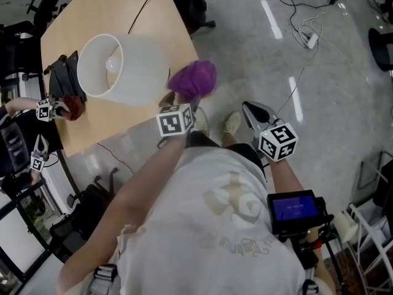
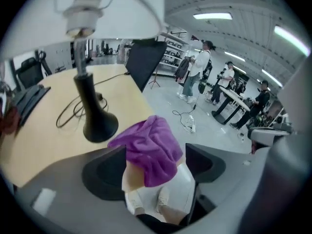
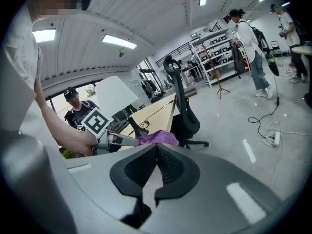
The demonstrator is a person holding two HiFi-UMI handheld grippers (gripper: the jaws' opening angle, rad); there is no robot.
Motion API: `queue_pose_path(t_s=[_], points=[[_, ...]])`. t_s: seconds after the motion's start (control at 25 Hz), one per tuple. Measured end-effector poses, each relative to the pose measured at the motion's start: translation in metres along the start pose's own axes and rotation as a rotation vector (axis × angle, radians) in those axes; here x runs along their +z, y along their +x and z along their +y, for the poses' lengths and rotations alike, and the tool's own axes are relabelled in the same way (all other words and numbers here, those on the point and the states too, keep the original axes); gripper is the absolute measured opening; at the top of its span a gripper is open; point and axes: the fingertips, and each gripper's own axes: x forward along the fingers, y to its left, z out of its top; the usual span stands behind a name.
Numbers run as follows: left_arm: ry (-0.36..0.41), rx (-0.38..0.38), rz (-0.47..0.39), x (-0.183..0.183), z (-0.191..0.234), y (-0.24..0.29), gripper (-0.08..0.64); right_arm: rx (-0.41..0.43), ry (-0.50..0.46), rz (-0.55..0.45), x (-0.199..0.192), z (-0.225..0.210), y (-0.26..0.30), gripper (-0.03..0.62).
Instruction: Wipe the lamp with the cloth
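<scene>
The lamp stands on the wooden table [image 1: 110, 17], its white shade [image 1: 123, 69] seen from above. In the left gripper view its black base [image 2: 97, 123] and stem rise to the shade [image 2: 112, 9]. A purple cloth [image 1: 193, 78] lies bunched on the table's corner, partly over the edge. My left gripper [image 1: 181, 102] is at the cloth with its jaws wide open; the cloth [image 2: 151, 147] sits between them and neither pad presses on it. My right gripper [image 1: 255, 112] hangs over the floor to the right, shut and empty [image 3: 156, 155].
A black cable [image 1: 144, 8] runs across the table from the lamp. A black object [image 1: 64, 72] lies at the table's left edge, where another person holds grippers [image 1: 46, 110]. An office chair [image 3: 183, 111] stands by the table. Cables [image 1: 307, 35] trail over the floor.
</scene>
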Motion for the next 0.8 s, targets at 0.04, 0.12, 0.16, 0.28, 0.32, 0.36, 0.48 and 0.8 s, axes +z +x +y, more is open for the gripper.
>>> queue_pose_path(t_s=[0.04,0.12,0.16,0.28,0.32,0.36,0.48,0.8], points=[[0.044,0.018,-0.013,0.009,-0.005,0.001,0.382,-0.001,0.001,-0.002,-0.001,-0.001,0.000,0.014],[0.098,0.038,-0.023,0.022,-0.014,0.008,0.383,-0.009,0.008,-0.007,-0.003,-0.004,-0.002,0.014],[0.104,0.044,-0.013,0.024,-0.016,0.015,0.385,-0.015,0.014,-0.011,-0.005,-0.006,-0.003,0.015],[0.063,0.060,0.067,0.014,-0.012,0.046,0.405,-0.032,0.036,-0.021,-0.010,-0.013,-0.009,0.014],[0.053,0.070,0.092,0.009,-0.010,0.055,0.417,-0.038,0.043,-0.024,-0.012,-0.016,-0.012,0.014],[0.053,0.081,0.108,0.006,-0.008,0.062,0.422,-0.045,0.050,-0.027,-0.015,-0.018,-0.015,0.014],[0.078,0.111,0.133,0.003,-0.006,0.075,0.425,-0.069,0.069,-0.033,-0.019,-0.028,-0.030,0.014],[0.187,0.113,0.066,-0.004,-0.013,0.077,0.389,-0.093,0.120,-0.052,-0.026,-0.051,-0.059,0.014]])
